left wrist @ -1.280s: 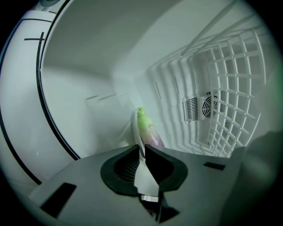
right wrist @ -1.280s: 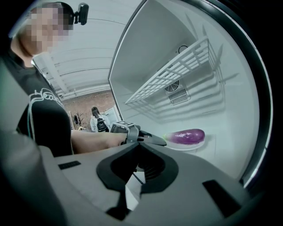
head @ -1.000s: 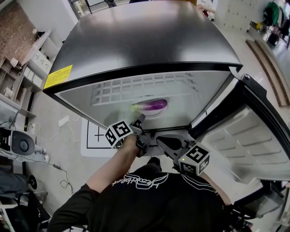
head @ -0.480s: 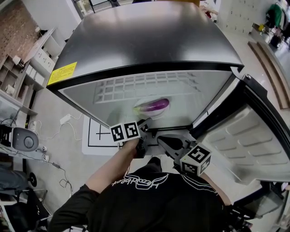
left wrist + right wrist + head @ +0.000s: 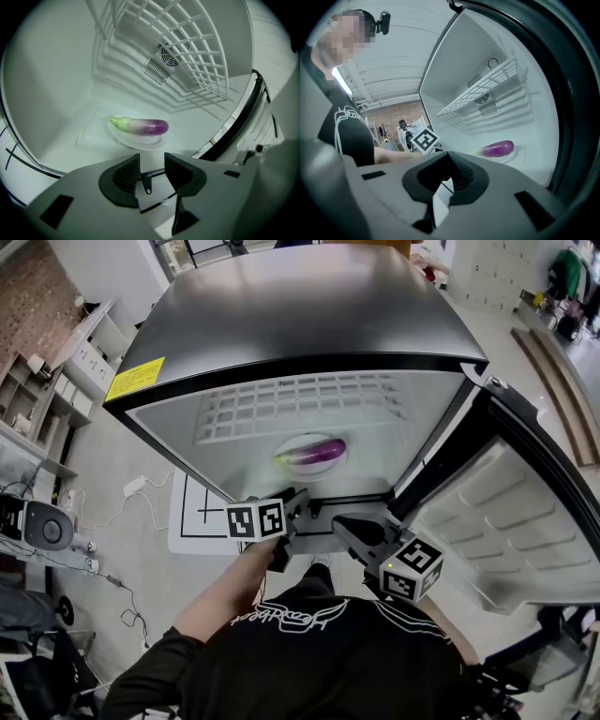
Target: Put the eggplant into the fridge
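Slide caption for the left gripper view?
Open left gripper faces the eggplant lying on a white plate inside the fridge.

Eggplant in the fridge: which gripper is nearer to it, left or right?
Left. The left gripper, open and empty, points straight at the eggplant from the fridge opening. The right gripper, shut, sits farther back, off to the eggplant's right.

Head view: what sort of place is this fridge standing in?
Probably a lab or workshop rather than a home kitchen: open white storage shelves beside a red brick wall, and loose cables trailing across the ground.
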`<action>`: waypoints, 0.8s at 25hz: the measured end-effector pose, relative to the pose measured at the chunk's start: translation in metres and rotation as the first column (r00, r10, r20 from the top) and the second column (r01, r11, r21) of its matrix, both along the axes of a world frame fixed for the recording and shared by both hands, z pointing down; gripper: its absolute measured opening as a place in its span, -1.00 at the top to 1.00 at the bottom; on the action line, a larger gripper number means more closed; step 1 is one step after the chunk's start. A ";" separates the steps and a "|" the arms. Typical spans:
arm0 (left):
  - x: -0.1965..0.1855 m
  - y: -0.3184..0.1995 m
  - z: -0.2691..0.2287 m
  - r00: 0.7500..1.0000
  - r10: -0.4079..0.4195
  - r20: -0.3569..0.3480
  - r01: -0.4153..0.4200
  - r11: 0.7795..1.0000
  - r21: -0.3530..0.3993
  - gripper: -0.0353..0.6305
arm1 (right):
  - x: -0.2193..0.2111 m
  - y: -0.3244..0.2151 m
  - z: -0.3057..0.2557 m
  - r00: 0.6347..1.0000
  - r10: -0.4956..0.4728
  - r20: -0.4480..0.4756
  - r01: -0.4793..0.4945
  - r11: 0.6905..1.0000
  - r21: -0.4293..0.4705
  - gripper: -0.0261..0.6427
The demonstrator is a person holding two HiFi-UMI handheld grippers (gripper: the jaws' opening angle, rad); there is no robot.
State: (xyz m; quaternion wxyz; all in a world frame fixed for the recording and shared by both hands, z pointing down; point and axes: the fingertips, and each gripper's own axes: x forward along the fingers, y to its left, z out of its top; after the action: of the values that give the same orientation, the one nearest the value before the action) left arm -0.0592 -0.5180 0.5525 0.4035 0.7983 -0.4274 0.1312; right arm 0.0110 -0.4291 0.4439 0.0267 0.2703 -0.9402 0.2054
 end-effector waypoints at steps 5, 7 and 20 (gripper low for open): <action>0.013 0.042 -0.034 0.991 0.129 -0.035 -0.124 0.986 0.111 0.44 | 0.011 0.016 -0.006 1.000 0.007 -0.009 -0.007 1.000 0.023 0.90; 0.013 0.063 -0.048 0.985 0.161 -0.060 -0.150 0.976 0.159 0.79 | 0.014 0.023 -0.011 1.000 0.008 -0.011 -0.008 0.999 0.033 0.90; 0.021 0.174 -0.154 0.923 0.375 -0.089 -0.283 0.816 0.504 0.87 | 0.003 0.077 -0.024 0.992 -0.079 -0.096 0.093 0.984 0.151 0.90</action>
State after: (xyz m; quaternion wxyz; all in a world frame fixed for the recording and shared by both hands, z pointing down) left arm -0.0378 -0.3444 0.3988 0.2005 0.9438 -0.2623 0.0143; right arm 0.0138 -0.3521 0.4197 0.0563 0.2393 -0.9621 0.1178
